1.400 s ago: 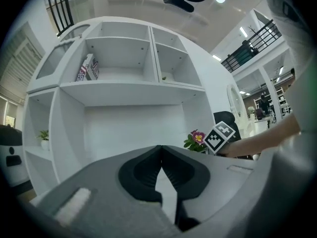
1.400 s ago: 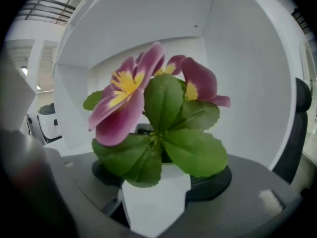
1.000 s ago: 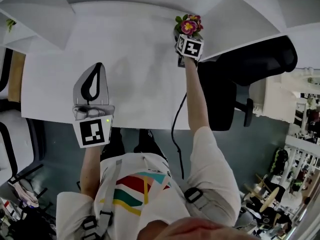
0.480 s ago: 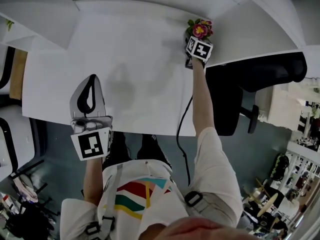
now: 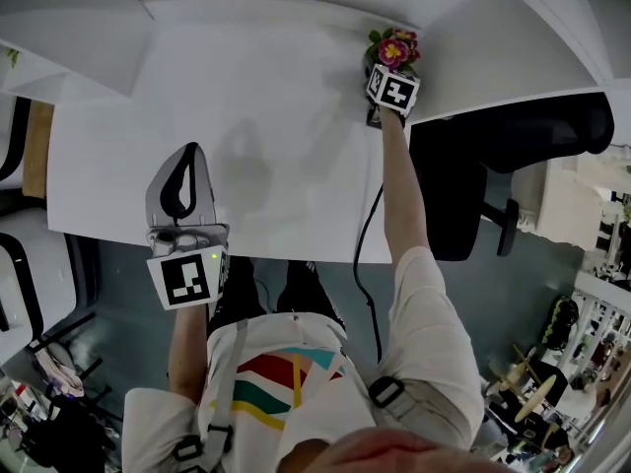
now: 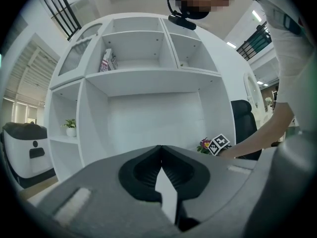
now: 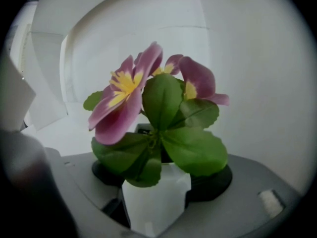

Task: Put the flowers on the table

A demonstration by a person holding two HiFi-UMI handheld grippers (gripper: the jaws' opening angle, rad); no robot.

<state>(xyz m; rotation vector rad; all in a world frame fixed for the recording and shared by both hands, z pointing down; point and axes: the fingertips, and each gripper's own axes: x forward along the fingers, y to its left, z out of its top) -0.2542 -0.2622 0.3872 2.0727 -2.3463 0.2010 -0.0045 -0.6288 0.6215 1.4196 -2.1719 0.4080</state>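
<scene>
Pink-flowered plant [image 7: 148, 98] in its small white pot [image 7: 156, 202] is clamped in our right gripper [image 5: 387, 75] at two o'clock, by the edge of the white counter [image 5: 276, 146]. Let go there, we think it could topple off. Our left gripper [image 6: 159, 152], closed, holds nothing.

Readable text on record: none that I can make out from my station. Entry one, coded patterns only: a black-and-white square marker on the left marker cube [image 5: 187, 279] and another on the right marker cube [image 5: 392, 91]. Neither carries letters or digits. Entry two: a printed packet [image 6: 108, 61] standing in an upper compartment of the white shelf unit [image 6: 148, 76], its print too small and blurred for me to read.
</scene>
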